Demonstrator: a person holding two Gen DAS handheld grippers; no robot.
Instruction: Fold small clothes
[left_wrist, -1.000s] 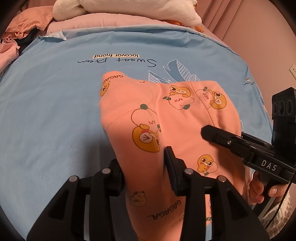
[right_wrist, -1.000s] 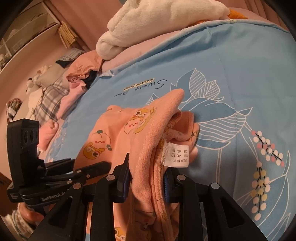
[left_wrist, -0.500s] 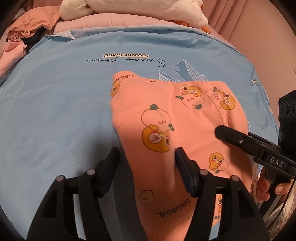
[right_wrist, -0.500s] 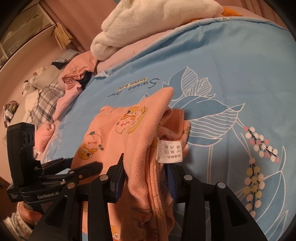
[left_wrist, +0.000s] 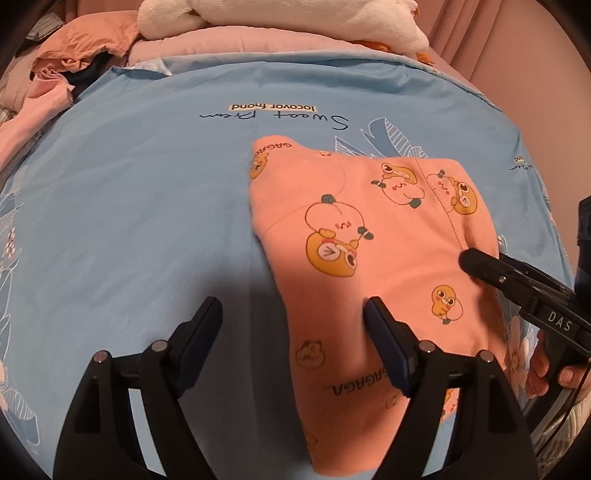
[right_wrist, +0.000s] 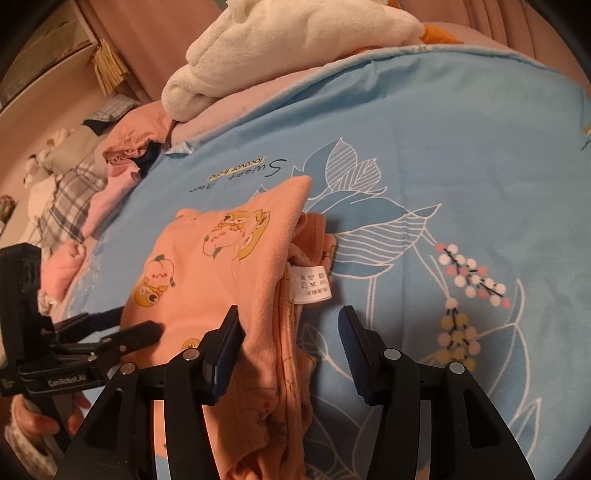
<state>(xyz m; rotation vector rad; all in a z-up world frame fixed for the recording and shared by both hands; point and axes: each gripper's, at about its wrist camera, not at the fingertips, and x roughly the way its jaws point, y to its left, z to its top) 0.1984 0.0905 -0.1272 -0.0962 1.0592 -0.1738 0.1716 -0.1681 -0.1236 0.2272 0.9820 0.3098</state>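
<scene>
Evidently both sets of tongs are letting go after laying a fold. The left tongs (left_wrist: 291, 317) are spread and opening, their pads clear of the cloth: one pad hangs over bare sheet, the other over the near part of the peach garment (left_wrist: 369, 236), whose left edge runs between them. The right tongs (right_wrist: 290, 328) are opening too, straddling the garment's thick folded right edge; the left pad lies just beside the cloth and may brush it, the other is apart from it, so nothing is pinched.

That placement makes sense, I judge: each pair held one side of the small garment so it could be laid doubled over, flat on the blue bedsheet (left_wrist: 129, 221), and the grip is no longer needed. Just ahead of the right tongs a white care label (right_wrist: 310, 282) sticks out of the folded edge. Beyond the garment, further along the bed, lie a white plush blanket (right_wrist: 280, 48) and a heap of other clothes (right_wrist: 125, 147).

Compared with a second ago, both pairs then clamped the cloth and held it bunched up between the pads; now the jaws stand wide and the fabric has settled lower and flatter.
</scene>
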